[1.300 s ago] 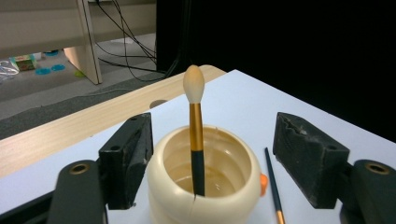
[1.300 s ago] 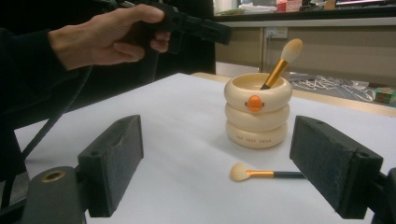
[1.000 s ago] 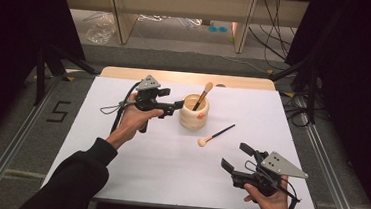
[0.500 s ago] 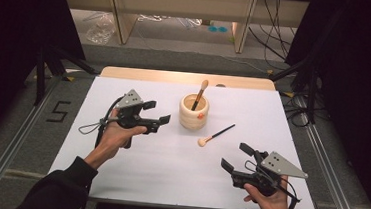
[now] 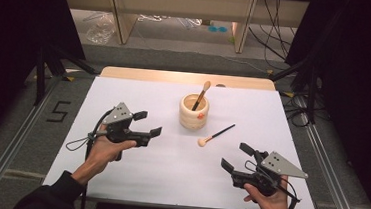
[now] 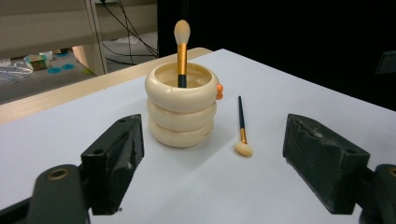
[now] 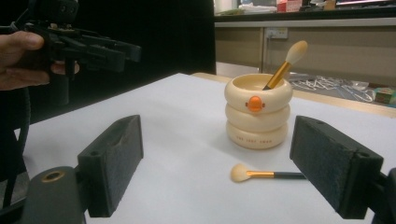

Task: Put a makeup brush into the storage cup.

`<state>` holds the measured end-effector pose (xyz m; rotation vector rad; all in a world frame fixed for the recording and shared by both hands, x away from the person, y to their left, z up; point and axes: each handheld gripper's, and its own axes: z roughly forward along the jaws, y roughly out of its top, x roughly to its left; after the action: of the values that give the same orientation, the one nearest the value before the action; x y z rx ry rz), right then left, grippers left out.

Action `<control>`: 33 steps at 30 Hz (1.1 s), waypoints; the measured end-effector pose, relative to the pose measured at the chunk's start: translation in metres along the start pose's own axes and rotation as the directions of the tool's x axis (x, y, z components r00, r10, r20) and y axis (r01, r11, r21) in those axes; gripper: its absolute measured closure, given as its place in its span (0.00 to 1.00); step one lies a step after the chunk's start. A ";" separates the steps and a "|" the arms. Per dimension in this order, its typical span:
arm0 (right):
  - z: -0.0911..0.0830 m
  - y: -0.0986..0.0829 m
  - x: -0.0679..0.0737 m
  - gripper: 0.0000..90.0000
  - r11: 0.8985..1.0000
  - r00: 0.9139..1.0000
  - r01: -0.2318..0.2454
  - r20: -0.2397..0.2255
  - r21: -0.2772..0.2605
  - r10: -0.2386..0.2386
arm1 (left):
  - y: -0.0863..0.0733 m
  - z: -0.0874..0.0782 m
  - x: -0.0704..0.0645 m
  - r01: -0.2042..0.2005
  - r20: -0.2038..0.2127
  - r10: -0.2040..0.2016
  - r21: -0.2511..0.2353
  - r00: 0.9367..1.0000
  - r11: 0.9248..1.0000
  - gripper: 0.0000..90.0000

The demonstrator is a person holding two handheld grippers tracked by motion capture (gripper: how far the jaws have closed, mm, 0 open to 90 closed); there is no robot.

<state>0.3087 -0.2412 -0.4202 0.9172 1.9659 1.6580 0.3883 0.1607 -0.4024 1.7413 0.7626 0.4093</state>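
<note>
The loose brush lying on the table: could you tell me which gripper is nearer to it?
Right. The right gripper sits just toward the person from the loose brush, jaws open. The left gripper is farther off to the brush's left, beyond the cream holder, also open.

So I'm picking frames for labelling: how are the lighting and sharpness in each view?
High view: the white table is evenly lit with soft shadows, while the surroundings fall into darkness. Left gripper view: the cup and the loose brush are sharp, while the near black jaws are slightly soft. Right gripper view: the cup casts a faint shadow, the left tool stands dark against a black background, and the far shelves blur.
</note>
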 end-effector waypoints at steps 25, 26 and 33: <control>0.000 -0.002 -0.004 0.20 0.999 1.000 -0.014 -0.002 -0.040 0.014 | -0.034 -0.043 -0.016 0.000 -0.031 0.001 0.024 1.000 1.000 0.20; 0.000 -0.002 -0.004 0.20 0.999 1.000 -0.006 0.008 -0.035 0.007 | -0.035 -0.045 -0.016 -0.007 -0.037 0.009 0.035 0.999 0.999 0.20; 0.003 -0.002 -0.005 0.20 0.998 1.000 0.013 -0.010 -0.057 -0.014 | -0.045 -0.051 -0.022 -0.041 -0.048 0.043 0.049 0.998 0.998 0.20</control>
<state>0.3135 -0.2424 -0.4231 0.8742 1.9173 1.7056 0.3279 0.1895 -0.4273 1.8003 0.7776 0.4668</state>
